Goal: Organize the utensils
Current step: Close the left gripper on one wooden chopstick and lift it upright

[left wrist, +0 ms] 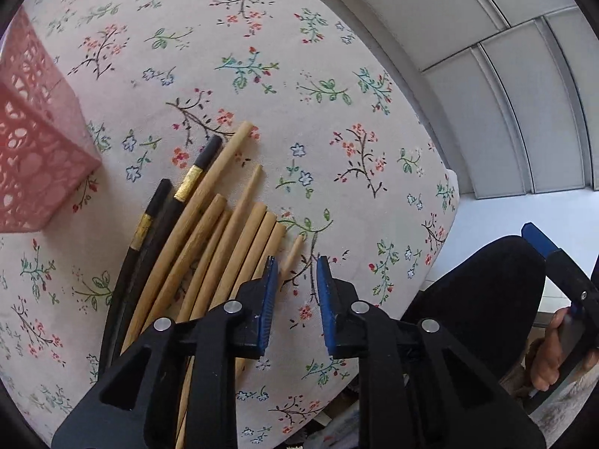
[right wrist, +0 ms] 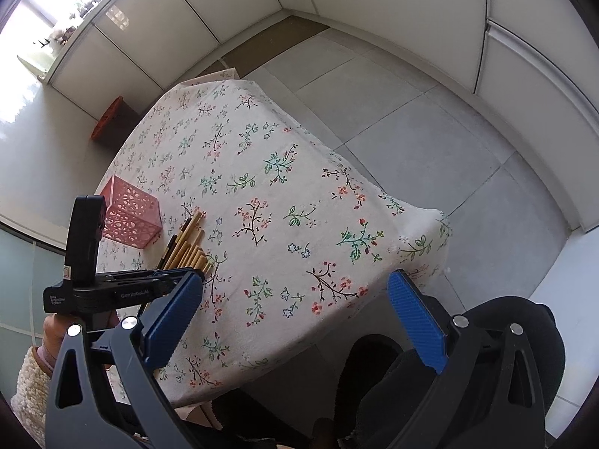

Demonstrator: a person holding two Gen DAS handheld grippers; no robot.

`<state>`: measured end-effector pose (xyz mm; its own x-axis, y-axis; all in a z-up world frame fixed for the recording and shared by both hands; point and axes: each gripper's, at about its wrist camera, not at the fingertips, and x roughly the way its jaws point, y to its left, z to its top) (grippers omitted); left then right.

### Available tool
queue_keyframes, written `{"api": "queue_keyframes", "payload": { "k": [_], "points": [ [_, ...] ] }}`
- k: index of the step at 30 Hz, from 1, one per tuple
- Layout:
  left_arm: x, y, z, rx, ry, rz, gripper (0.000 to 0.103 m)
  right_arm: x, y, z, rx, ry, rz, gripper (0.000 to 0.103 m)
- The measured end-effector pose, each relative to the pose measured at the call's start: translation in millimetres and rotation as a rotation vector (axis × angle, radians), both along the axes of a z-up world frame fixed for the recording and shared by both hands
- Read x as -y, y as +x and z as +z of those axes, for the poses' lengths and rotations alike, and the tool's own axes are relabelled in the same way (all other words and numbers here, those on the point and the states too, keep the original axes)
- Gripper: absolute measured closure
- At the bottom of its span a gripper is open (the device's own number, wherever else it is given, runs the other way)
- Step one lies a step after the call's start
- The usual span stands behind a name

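Observation:
Several wooden chopsticks (left wrist: 224, 239) and two black chopsticks with gold bands (left wrist: 176, 202) lie side by side on the floral tablecloth (left wrist: 262, 75). A pink perforated basket (left wrist: 33, 149) stands to their left. My left gripper (left wrist: 297, 269) hovers just above the right edge of the bundle, partly open and empty; a thin wooden stick's tip (left wrist: 295, 249) lies near its left finger. My right gripper (right wrist: 295, 292) is wide open and empty, held high off the table's near edge. From there the chopsticks (right wrist: 187, 247) and the basket (right wrist: 129, 217) show at the left.
The table's right edge (left wrist: 445, 202) drops to a grey tiled floor (right wrist: 411, 112). White cabinets (right wrist: 187, 18) line the walls. An orange crate (right wrist: 108, 118) sits on the floor beyond the table. The person's dark-clothed legs (right wrist: 468, 374) are at the near edge.

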<state>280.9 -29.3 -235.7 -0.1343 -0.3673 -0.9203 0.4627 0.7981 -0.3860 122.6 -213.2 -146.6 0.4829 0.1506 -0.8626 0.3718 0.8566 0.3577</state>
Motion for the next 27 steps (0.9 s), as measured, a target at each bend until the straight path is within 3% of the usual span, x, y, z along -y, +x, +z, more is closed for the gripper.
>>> {"api": "queue_keyframes", "payload": {
  "k": [4, 10, 14, 16, 19, 23, 27],
  "points": [
    [-14, 2, 6, -0.04, -0.074, 0.034, 0.083, -4, 1, -2, -0.006, -0.005, 0.013, 0.006],
    [-18, 4, 4, -0.013, 0.002, 0.049, 0.084, -7, 3, -3, -0.011, -0.007, 0.021, 0.006],
    [-24, 7, 1, -0.007, 0.011, 0.078, 0.091, -8, 3, -5, -0.013, -0.007, 0.019, 0.007],
    [-21, 1, -4, -0.008, 0.051, 0.052, 0.088, -7, 3, -5, -0.015, -0.005, 0.019, 0.007],
    [-7, -14, 3, 0.085, 0.1, -0.033, 0.082, -7, 2, -5, -0.014, -0.006, 0.019, 0.006],
    [12, -27, 8, 0.187, 0.217, -0.156, 0.083, -10, 2, -7, -0.022, -0.003, 0.025, 0.006],
    [23, -27, 9, 0.195, 0.284, -0.201, 0.084, -10, 3, -10, -0.036, 0.027, 0.024, 0.007]
  ]
}}
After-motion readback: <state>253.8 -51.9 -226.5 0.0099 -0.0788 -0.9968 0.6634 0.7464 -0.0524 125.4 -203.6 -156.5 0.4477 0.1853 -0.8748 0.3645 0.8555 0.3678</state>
